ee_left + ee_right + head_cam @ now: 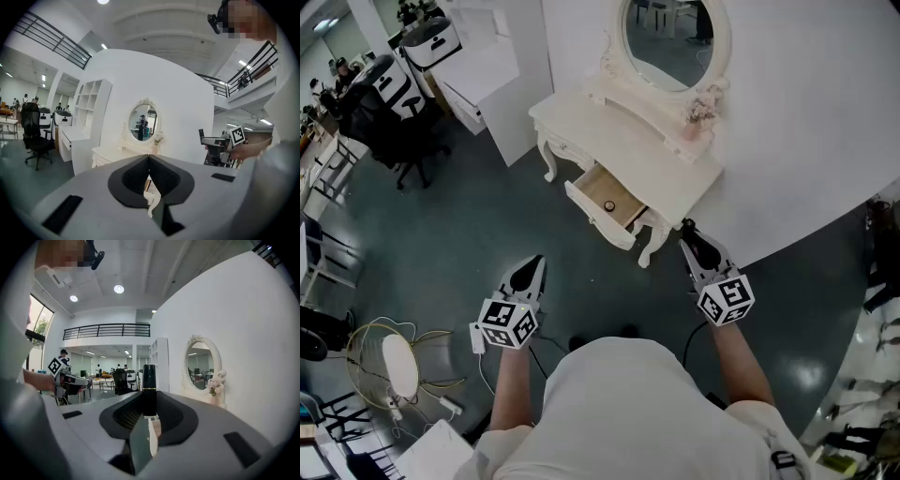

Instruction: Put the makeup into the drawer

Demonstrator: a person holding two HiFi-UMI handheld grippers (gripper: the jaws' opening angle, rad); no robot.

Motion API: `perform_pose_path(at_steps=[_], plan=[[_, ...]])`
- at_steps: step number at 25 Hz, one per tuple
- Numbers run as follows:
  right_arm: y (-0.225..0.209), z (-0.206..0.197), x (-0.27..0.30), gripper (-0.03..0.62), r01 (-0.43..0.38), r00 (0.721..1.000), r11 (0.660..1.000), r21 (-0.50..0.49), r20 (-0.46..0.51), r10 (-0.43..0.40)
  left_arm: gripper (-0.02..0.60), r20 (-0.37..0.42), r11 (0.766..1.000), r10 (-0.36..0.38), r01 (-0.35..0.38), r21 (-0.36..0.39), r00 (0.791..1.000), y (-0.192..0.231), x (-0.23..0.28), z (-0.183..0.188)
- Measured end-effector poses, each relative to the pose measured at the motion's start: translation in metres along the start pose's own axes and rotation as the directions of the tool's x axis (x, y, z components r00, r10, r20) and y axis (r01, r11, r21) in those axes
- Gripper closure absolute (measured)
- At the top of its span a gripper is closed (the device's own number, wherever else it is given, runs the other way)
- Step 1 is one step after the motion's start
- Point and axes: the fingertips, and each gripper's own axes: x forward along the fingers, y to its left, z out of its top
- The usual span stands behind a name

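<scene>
A white dressing table (628,141) stands against the curved wall, and its drawer (623,223) is pulled out with a small dark round item (608,205) inside. My right gripper (687,228) hovers just right of the drawer, a short way off, shut on a black makeup tube (149,389) with a thin gold band that stands upright between the jaws. My left gripper (530,272) is lower left of the drawer over the floor. Its jaws (149,161) meet with nothing between them. Each gripper shows in the other's view: the right gripper (220,143) and the left gripper (65,378).
An oval mirror (675,37) and a pink vase of flowers (703,112) sit on the table top. Black office chairs (384,103) and a white cabinet (487,84) stand at the upper left. A wire-framed object (389,366) and cables lie on the floor at the lower left.
</scene>
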Motion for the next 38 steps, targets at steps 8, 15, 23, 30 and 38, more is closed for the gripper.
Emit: perform_pose_path(at_steps=[8, 15, 23, 30, 38], plan=[[0.0, -0.002, -0.006, 0.49, -0.006, 1.0, 1.0, 0.002, -0.006, 0.006, 0.565, 0.003, 1.0, -0.001, 0.001, -0.005, 1.0, -0.007, -0.002, -0.001], [-0.006, -0.003, -0.011, 0.49, -0.018, 1.0, 0.999, 0.032, -0.01, 0.019, 0.565, -0.008, 1.0, 0.003, -0.003, -0.008, 1.0, -0.015, -0.002, -0.004], [-0.017, -0.011, -0.016, 0.49, -0.036, 0.999, 0.998, 0.054, -0.008, 0.036, 0.565, -0.023, 0.999, 0.039, -0.039, -0.016, 0.999, -0.026, -0.002, -0.012], [-0.037, -0.017, -0.017, 0.49, -0.076, 0.997, 0.996, 0.045, -0.017, 0.077, 0.565, -0.028, 0.997, 0.07, -0.07, -0.029, 0.997, -0.045, 0.01, -0.019], [-0.066, -0.024, -0.019, 0.49, -0.12, 0.992, 0.992, 0.027, -0.03, 0.121, 0.565, -0.022, 0.995, 0.092, -0.093, -0.041, 0.996, -0.075, 0.032, -0.027]])
